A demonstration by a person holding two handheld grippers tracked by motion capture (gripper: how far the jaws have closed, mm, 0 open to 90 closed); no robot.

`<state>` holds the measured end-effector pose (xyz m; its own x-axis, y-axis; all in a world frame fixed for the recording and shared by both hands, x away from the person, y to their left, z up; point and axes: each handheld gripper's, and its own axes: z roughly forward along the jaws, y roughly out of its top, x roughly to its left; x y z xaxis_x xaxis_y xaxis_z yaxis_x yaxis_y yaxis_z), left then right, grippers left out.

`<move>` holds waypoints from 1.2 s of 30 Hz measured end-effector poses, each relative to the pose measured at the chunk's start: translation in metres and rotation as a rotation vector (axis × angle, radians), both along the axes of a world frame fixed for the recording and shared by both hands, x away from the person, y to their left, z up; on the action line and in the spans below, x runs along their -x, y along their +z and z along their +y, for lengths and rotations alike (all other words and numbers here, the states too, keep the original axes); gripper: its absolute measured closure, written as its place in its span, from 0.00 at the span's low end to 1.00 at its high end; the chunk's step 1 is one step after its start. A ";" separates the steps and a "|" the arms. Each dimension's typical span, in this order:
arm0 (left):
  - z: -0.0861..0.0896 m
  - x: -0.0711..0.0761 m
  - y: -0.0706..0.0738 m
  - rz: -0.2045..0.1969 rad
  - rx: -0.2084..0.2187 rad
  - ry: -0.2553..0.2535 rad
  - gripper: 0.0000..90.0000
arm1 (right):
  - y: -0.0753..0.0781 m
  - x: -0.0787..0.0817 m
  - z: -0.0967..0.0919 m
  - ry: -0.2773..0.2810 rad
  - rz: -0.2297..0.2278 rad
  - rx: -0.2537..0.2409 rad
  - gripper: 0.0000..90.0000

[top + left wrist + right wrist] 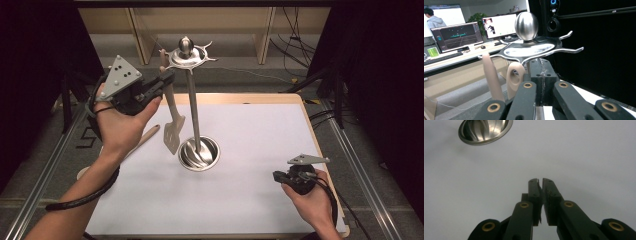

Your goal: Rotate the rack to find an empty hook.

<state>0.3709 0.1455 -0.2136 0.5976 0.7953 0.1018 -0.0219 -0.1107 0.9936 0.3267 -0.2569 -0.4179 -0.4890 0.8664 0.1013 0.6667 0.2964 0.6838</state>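
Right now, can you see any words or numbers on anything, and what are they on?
No words or numbers can be read.
The monitors behind the utensil stand show graphics and text too small and blurred to read.
The green box on the desk is too blurred too.

Utensil stand (192, 100) sits mid-mat (240, 190). The spatula (172, 130) hangs just left of its pole, from the top rack (192, 56). My left gripper (167, 77) is beside that rack; my right gripper (277, 176) rests near the mat's right edge. A wooden handle (145, 136) lies behind my left hand (122, 127).
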 end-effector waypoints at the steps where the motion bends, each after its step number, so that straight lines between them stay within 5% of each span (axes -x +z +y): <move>1: 0.000 -0.001 0.000 0.001 0.001 0.002 1.00 | 0.001 0.001 0.001 -0.014 0.021 -0.008 0.95; 11: 0.006 -0.011 0.002 0.015 0.005 0.029 1.00 | 0.000 0.000 0.000 -0.004 -0.002 -0.005 0.95; 22: 0.012 -0.023 0.002 0.028 0.008 0.052 1.00 | 0.001 0.002 0.001 -0.027 0.034 -0.010 0.95; 36: 0.010 -0.022 0.002 0.014 -0.004 0.042 1.00 | 0.001 0.001 -0.001 -0.029 0.026 -0.007 0.95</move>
<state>0.3930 0.1557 -0.2121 0.5651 0.8193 0.0974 -0.0034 -0.1157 0.9933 0.3257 -0.2578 -0.4172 -0.4607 0.8794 0.1201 0.6926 0.2717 0.6682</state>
